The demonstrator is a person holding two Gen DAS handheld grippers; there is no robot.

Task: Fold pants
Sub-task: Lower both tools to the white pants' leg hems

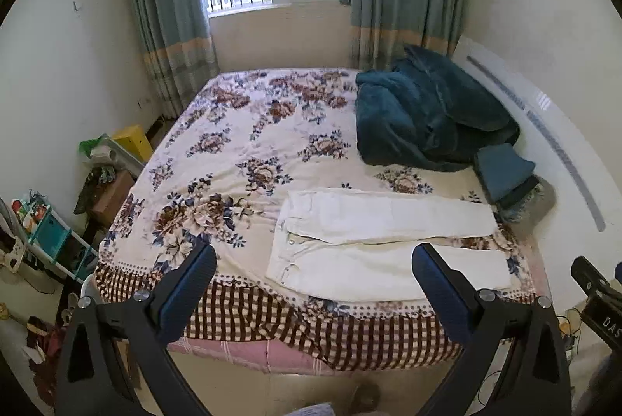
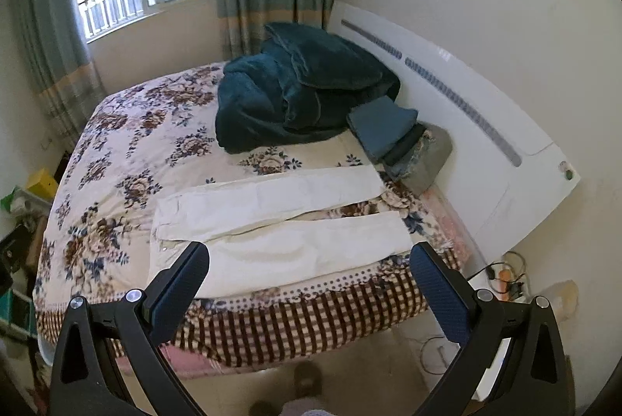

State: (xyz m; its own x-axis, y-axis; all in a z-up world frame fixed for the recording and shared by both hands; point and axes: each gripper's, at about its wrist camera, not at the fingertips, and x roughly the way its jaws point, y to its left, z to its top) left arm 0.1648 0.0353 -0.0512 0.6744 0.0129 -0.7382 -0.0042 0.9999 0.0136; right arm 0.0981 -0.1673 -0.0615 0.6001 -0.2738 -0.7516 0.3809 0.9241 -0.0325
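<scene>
Crowding the pants' (image 2: 280, 221) far end: teal blanket (image 2: 303, 85), folded clothes (image 2: 388, 136).

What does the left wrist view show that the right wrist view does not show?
Only the left wrist view shows the colourful shelf beside the bed and part of the right gripper. Only the right wrist view shows the cables on the floor by the headboard. Both show the white pants spread flat, the teal blanket, the window and open fingers.

white letters "DAS" on black tool (image 1: 600, 303)
</scene>
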